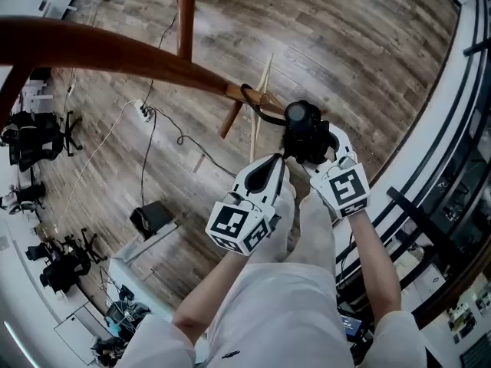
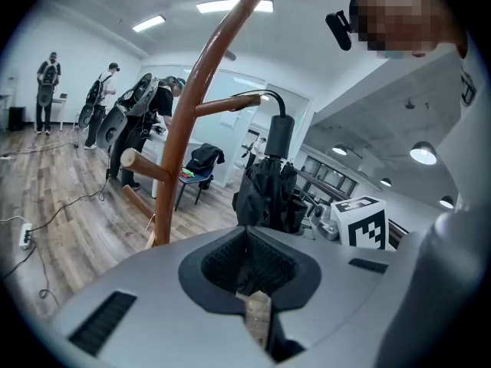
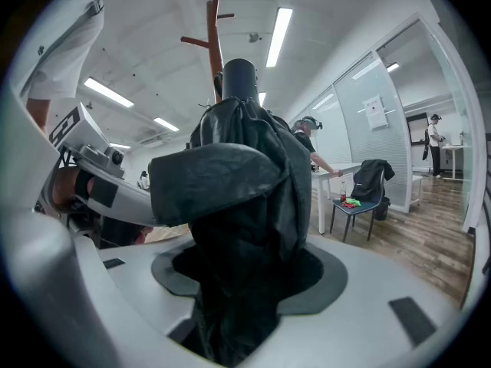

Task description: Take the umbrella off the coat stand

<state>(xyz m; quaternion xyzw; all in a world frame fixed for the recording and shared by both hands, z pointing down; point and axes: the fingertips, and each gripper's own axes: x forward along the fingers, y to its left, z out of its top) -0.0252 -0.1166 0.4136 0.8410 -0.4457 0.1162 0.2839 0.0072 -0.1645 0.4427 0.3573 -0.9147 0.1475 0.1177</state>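
A folded black umbrella point(image 1: 305, 129) hangs by its loop strap point(image 1: 253, 102) from a peg of the brown wooden coat stand point(image 1: 115, 52). My right gripper point(image 1: 318, 153) is shut on the umbrella's body, and the dark fabric point(image 3: 238, 175) fills its jaws in the right gripper view. My left gripper point(image 1: 278, 163) sits just left of it, at the umbrella's lower end. In the left gripper view its jaws point(image 2: 247, 240) are drawn together on a dark fold of the umbrella point(image 2: 268, 190). The strap point(image 2: 257, 96) curves over the peg above.
A power strip with cables point(image 1: 143, 112) and a black box point(image 1: 152, 217) lie on the wood floor below. A glass railing point(image 1: 445, 152) runs along the right. People point(image 2: 100, 102) stand at the back, near a chair with a jacket point(image 2: 201, 163).
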